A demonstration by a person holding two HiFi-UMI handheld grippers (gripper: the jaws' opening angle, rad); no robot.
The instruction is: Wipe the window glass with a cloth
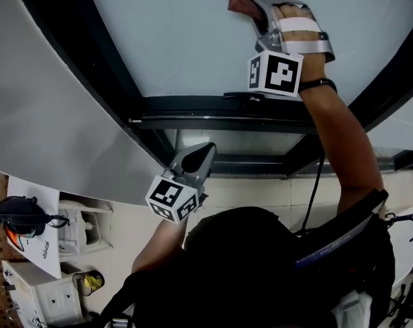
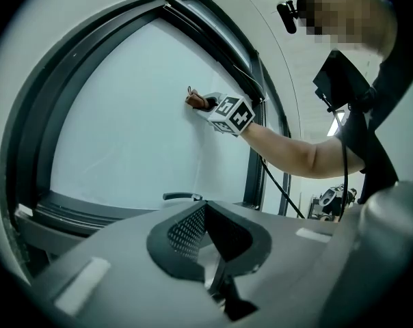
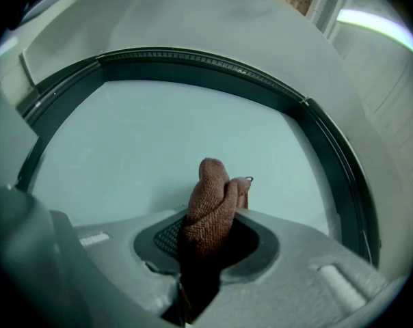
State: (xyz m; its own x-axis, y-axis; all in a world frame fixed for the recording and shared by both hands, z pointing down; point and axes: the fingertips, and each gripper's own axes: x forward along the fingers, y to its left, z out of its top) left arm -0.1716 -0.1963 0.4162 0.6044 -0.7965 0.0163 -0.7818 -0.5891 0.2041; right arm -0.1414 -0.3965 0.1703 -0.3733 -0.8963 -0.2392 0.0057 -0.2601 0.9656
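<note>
Dark clothing (image 1: 261, 272) on the person's torso is seen closest, filling the bottom of the head view. Ahead of both claws the pale window glass (image 1: 172, 33) is spread wide, and it is bordered by a dark window frame (image 1: 213, 108). The frame's lower rail is seen just beneath the right claw (image 3: 210, 234) and beyond the tip of the left claw (image 2: 208, 248).

The right claw is raised to the glass on an outstretched arm and is clamped on a brown cloth (image 3: 212, 197). The cloth is bunched between the jaws, stands out past their tips, and appears to be pressed to the pane directly in front of that claw.

The left claw is held low, well apart from the glass, with its jaws brought together and nothing gripped between them. A small dark handle (image 2: 182, 197) is seen on the rail ahead of the left claw.
</note>
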